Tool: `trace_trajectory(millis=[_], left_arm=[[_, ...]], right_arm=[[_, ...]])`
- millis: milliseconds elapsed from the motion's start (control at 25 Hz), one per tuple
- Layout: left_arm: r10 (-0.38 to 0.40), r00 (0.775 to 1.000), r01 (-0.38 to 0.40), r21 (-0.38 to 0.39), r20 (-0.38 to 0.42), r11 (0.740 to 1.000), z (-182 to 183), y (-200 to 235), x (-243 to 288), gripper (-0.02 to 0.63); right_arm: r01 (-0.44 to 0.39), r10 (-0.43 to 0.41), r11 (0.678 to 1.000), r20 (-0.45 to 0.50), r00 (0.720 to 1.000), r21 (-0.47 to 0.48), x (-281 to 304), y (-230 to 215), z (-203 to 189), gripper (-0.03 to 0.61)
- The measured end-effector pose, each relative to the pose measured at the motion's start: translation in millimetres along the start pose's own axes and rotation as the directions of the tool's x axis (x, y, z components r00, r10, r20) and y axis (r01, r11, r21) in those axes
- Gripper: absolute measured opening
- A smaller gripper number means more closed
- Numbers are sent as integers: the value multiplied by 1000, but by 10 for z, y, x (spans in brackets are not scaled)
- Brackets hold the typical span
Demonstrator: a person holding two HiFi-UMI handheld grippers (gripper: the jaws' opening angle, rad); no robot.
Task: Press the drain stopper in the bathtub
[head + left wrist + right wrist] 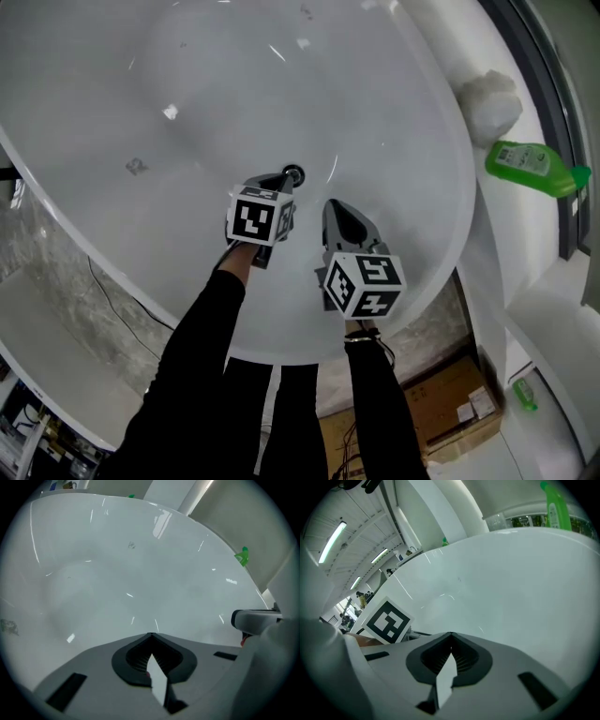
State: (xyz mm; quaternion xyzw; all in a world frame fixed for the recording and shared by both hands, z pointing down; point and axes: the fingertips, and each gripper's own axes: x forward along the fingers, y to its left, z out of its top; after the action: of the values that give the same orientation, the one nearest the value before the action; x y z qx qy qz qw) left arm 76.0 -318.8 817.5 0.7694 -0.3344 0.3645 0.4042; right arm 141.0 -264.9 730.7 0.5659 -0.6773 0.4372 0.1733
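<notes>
Item: bathtub (84, 225), white, oval, glossy. Contents: no water visible; the bare floor carries only the drain stopper (293, 173), a small dark round fitting with a bright rim. It sits toward the near end of the tub, about midway between the left and right rims. A small grey mark on the left wall may be a fitting or a smudge; too small to tell.

Item: left gripper (284, 181), jaws closed tip to tip with nothing between them, as its own view confirms (150, 637). Its tips lie just beside the stopper on the near-left side, possibly touching; the head view does not settle contact, and its own view shows only tub wall beyond the jaws.

Item: right gripper (331, 206), jaws likewise closed and empty (451, 634). It hangs over the tub floor near the stopper, to its right, and is apart from it.

Step in hand, as judged: final approach, with the left jaw tips lined up on the stopper and the press not evidently made.

Next move calls for: centring the closed tips on the stopper cap and pushing straight down. An off-centre push could slide off on the slick enamel.

Outside the tub: green bottle (530, 167) on the ledge past the right rim; cardboard box (450, 403) on the floor below the near rim
</notes>
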Motion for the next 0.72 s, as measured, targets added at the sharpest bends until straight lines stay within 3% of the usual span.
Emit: trace_trajectory(millis=[720], left_arm=[[-8,993,7,-8,-117,1000,-509,308,834,5]], right_arm=[[17,-11,997,-85,996,71,636,-247,-467,-2]])
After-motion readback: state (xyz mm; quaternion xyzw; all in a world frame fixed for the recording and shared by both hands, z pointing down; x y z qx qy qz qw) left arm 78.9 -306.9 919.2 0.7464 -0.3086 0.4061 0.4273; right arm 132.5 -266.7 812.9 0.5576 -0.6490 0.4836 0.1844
